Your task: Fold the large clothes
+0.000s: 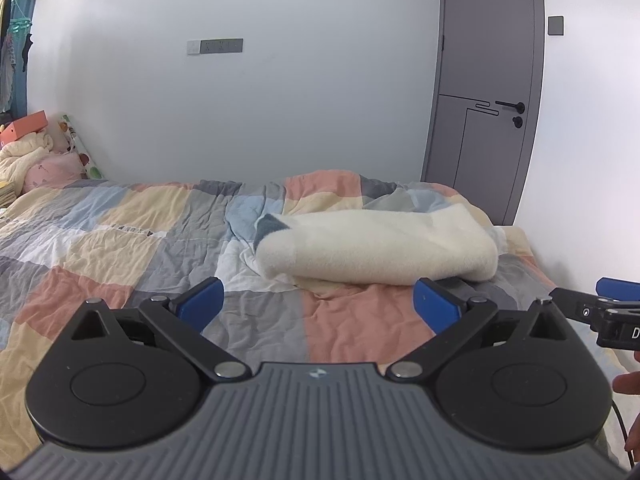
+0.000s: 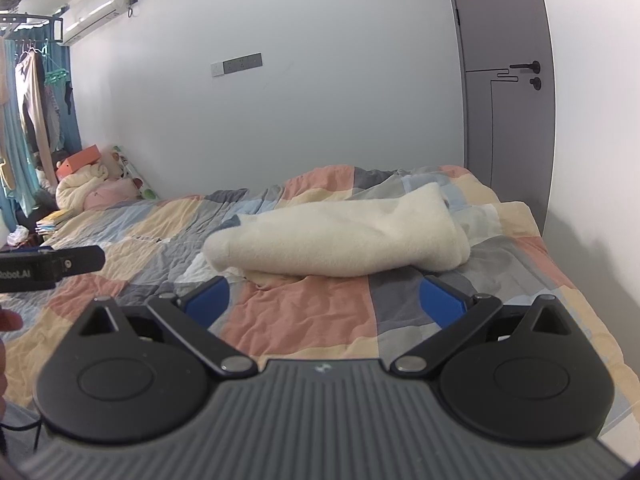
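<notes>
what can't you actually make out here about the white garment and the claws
- Cream garment: its type, sleeves and layers are hidden by its own folds in both views.
- Its far side: hidden behind its bulk and the quilt ridge.
- Right claw: in the left wrist view, cut off by the right edge.
- Left claw: in the right wrist view, cut off by the left edge.

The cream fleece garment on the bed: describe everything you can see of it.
The cream fleece garment is a fluffy, plush-looking piece folded into a thick, long bundle. It lies across the patchwork quilt near the far end of the bed, before the grey door. Its left end is rounded; a dark grey-blue patch shows there. The near edge rests on crumpled quilt. Neither the left gripper nor the right gripper touches it; both are open, short of it.
</notes>
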